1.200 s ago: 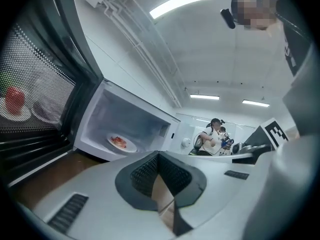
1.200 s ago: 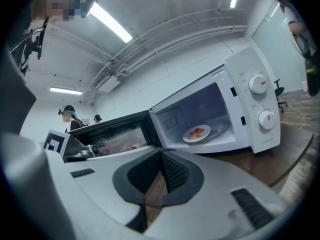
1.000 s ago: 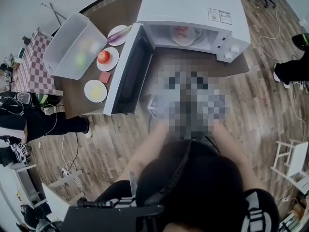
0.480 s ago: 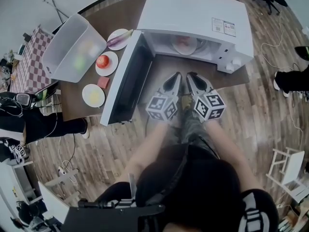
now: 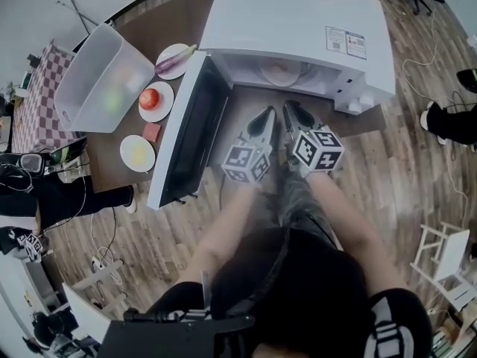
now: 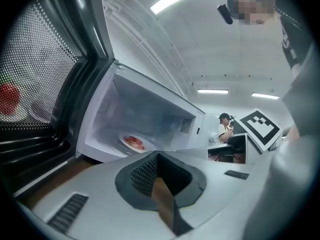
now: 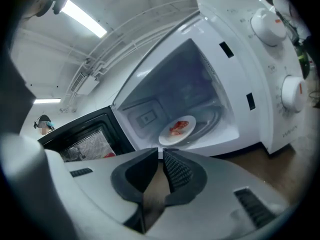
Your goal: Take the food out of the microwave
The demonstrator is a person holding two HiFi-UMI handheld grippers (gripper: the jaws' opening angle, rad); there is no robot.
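Observation:
A white microwave (image 5: 298,21) stands on the brown table with its door (image 5: 182,136) swung open to the left. Inside on the turntable lies a white plate with red food (image 5: 279,71), also seen in the left gripper view (image 6: 132,142) and the right gripper view (image 7: 177,129). My left gripper (image 5: 267,115) and right gripper (image 5: 288,110) hover side by side just in front of the cavity, both pointing into it. Neither touches the plate. The left gripper (image 6: 157,155) is shut and empty. The right gripper (image 7: 161,154) has its tips together with nothing between them.
Left of the open door sit a clear plastic bin (image 5: 93,80), a plate with a tomato (image 5: 153,98), a plate with something yellow (image 5: 138,153), a plate with a purple vegetable (image 5: 175,58) and a small pink block (image 5: 151,132). The microwave's knobs (image 7: 292,91) are to the right of the opening.
Both grippers have moved forward together toward the open microwave cavity. They stay shut and empty, and the plate inside has not moved.

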